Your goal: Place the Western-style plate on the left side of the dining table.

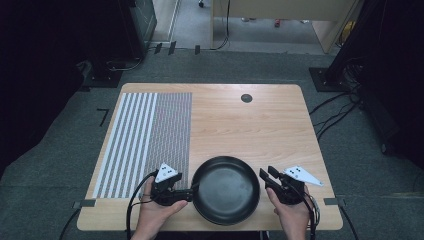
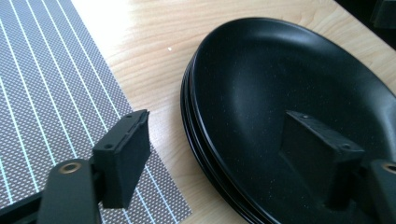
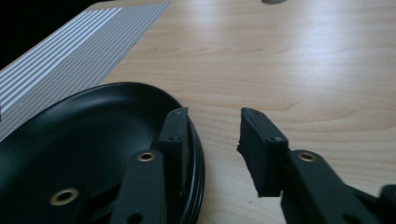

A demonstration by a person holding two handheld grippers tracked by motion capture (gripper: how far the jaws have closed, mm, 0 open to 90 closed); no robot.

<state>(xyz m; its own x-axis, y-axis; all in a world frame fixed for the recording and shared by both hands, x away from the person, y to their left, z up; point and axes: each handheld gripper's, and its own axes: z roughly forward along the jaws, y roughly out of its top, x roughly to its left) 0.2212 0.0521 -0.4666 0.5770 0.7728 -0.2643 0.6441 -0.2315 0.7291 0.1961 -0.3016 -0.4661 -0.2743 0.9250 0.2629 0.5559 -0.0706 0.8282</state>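
A stack of black plates [image 1: 226,189] sits at the table's front middle; in the left gripper view the plates [image 2: 280,93] show two or three stacked rims. My left gripper [image 1: 192,192] is at the stack's left edge, open wide [image 2: 219,140], one jaw over the striped mat and the other over the top plate's inside, so the rim lies between them. At the right edge my right gripper [image 1: 268,174] is open too [image 3: 215,135]: one jaw stands over the plates [image 3: 70,144], the other over bare wood. Neither jaw pair presses on the rim.
A grey-and-white striped mat [image 1: 145,140] covers the left part of the wooden table [image 1: 250,125]. A round dark grommet [image 1: 246,98] sits near the far edge. Cables lie on the carpet to the right, and furniture legs stand beyond the table.
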